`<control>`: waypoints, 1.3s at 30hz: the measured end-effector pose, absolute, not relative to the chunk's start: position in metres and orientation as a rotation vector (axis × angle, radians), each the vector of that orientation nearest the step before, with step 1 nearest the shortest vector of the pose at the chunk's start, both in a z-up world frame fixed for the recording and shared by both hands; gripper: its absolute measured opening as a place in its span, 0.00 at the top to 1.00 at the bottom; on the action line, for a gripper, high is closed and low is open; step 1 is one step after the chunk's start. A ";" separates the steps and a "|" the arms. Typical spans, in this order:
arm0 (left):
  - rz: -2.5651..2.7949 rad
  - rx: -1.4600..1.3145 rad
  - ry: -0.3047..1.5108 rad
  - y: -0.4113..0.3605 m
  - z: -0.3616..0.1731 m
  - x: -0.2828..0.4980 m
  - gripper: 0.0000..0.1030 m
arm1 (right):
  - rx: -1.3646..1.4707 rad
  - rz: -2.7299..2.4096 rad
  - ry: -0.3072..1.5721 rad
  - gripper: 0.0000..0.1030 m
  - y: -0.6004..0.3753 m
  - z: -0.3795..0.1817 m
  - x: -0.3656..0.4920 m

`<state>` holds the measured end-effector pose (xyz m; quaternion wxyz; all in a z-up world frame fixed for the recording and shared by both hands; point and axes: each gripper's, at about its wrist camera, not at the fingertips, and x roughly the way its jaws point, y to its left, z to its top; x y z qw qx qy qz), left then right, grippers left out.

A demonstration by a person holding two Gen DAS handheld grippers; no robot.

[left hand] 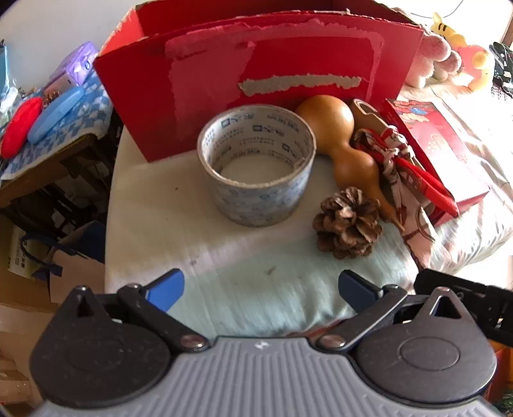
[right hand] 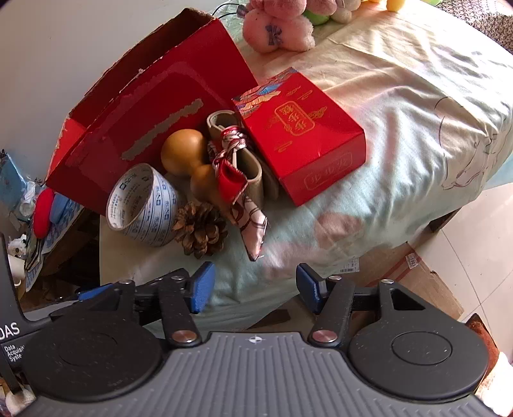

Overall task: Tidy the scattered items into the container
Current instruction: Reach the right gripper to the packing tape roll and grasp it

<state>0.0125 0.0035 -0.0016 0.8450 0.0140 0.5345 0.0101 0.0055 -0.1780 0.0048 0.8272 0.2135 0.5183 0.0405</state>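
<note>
Hovering over the bed corner here, both tools tilted down and nothing picked up yet. The left gripper (left hand: 261, 288) has its jaws spread wide with only bare sheet between them, and the right gripper (right hand: 255, 285) is open and empty too. Everything that needs tidying sits bunched against the front wall of the big red box (left hand: 256, 73), which I'd guess is the container since its top is open. The tape roll (left hand: 256, 163) sits flat on its side rim right in front of the left tool, so that looks like the easy first grab. Beside it, the gourd (left hand: 340, 138) leans against the box wall, with the pine cone (left hand: 348, 223) just in front of its narrow end. A ribbon-tied pouch (right hand: 239, 160) is wedged between the gourd and the smaller red gift box (right hand: 301, 134), so pulling either neighbour might drag it along. The box wall stands tall, so anything lifted has to clear that torn rim. Plush toys (right hand: 277, 29) sit further back, well apart from the pile.
</note>
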 end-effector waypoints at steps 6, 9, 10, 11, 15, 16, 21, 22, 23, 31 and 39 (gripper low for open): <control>0.027 0.039 1.110 0.008 -0.001 0.016 0.01 | 0.495 0.107 1.122 0.40 -0.179 0.003 0.012; 0.032 0.023 1.096 0.013 0.000 0.017 0.01 | 0.495 0.124 1.115 0.42 -0.177 0.005 0.014; 0.032 0.014 1.097 0.015 0.000 0.018 0.01 | 0.497 0.130 1.110 0.42 -0.177 0.006 0.014; 0.031 0.003 1.098 0.017 0.000 0.019 0.01 | 0.500 0.135 1.108 0.42 -0.176 0.006 0.015; 0.035 0.003 1.108 0.022 -0.001 0.020 0.01 | 0.488 0.154 1.103 0.41 -0.172 0.009 0.018; 0.031 0.003 1.115 0.022 -0.001 0.021 0.01 | 0.494 0.165 1.102 0.41 -0.171 0.009 0.019; -0.010 -0.010 1.130 0.025 -0.002 0.024 0.01 | 0.486 0.181 1.078 0.42 -0.165 0.016 0.025; -0.015 -0.015 1.129 0.026 0.000 0.025 0.01 | 0.474 0.182 1.071 0.42 -0.163 0.018 0.026; -0.018 -0.017 1.126 0.026 0.001 0.025 0.01 | 0.464 0.184 1.063 0.43 -0.162 0.021 0.028; -0.074 -0.088 1.039 0.045 0.024 0.026 0.01 | 0.408 0.211 1.003 0.43 -0.154 0.035 0.044; -0.056 -0.109 0.984 0.060 0.041 0.046 0.03 | 0.389 0.280 0.983 0.45 -0.149 0.036 0.074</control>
